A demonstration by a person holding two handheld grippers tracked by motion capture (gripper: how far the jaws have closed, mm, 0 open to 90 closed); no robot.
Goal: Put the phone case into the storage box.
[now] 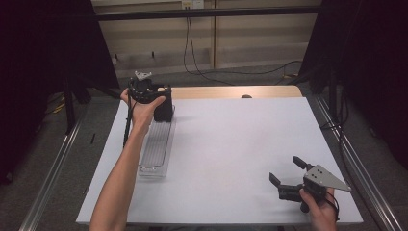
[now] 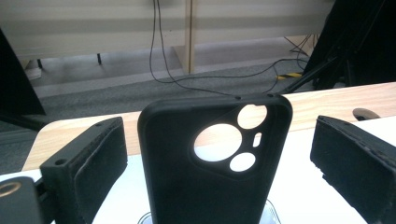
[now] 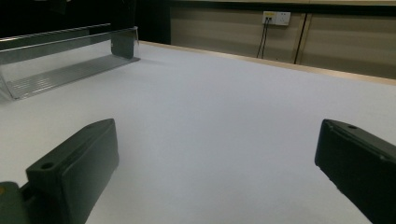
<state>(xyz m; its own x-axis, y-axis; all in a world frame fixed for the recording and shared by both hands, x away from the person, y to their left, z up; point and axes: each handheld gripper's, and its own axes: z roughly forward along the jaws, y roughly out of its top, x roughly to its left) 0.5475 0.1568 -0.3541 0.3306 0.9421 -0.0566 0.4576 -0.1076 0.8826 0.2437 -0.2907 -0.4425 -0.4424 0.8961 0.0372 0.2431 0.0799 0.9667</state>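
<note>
A black phone case (image 2: 187,172) with camera cut-outs stands upright at the far end of a clear plastic tray (image 1: 154,144). From above, the case (image 1: 164,107) is at the table's far left. My left gripper (image 2: 217,154) is open around the case, with a gap on each side between the pads and the case. In the high view the left gripper (image 1: 159,95) is held by a hand just above the tray's far end. My right gripper (image 1: 286,169) is open and holds nothing, low over the white table near its front right corner; its own view (image 3: 215,154) shows bare table between the jaws.
The long ribbed tray (image 3: 60,70) lies along the table's left edge. The white table top (image 1: 231,144) ends in a wooden strip (image 1: 231,91) at the far side. Cables (image 1: 192,57) run over the floor behind, and dark curtains stand to both sides.
</note>
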